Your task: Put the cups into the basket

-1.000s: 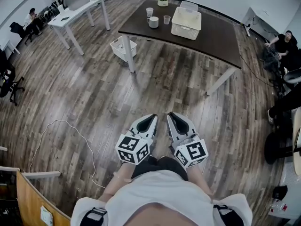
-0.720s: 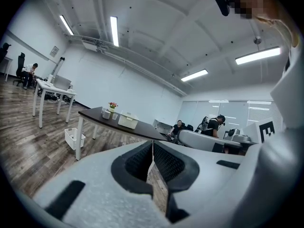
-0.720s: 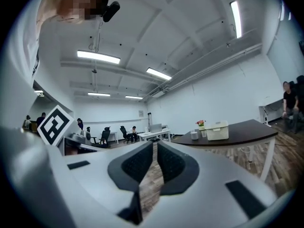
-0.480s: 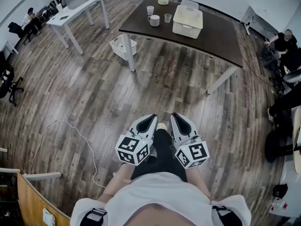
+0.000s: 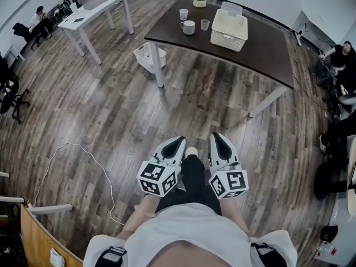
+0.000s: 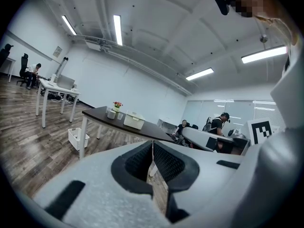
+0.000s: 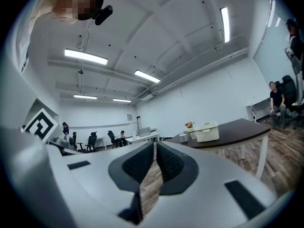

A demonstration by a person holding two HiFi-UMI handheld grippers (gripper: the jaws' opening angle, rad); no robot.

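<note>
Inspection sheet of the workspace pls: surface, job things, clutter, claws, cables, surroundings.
Surface: dark table on a wood floor, well ahead of the person.
Job's things: three cups grouped at the table's left end, all outside the basket, which stands beside them.
Clutter: flower pot behind the cups; second basket on the floor by a table leg.
Grippers: left claw and right claw both shut, nothing between the jaws, held low and far from the table.
Cables: one white cable looping on the floor at left.
Surroundings: white desk at left; seated people at the room's edges.
</note>
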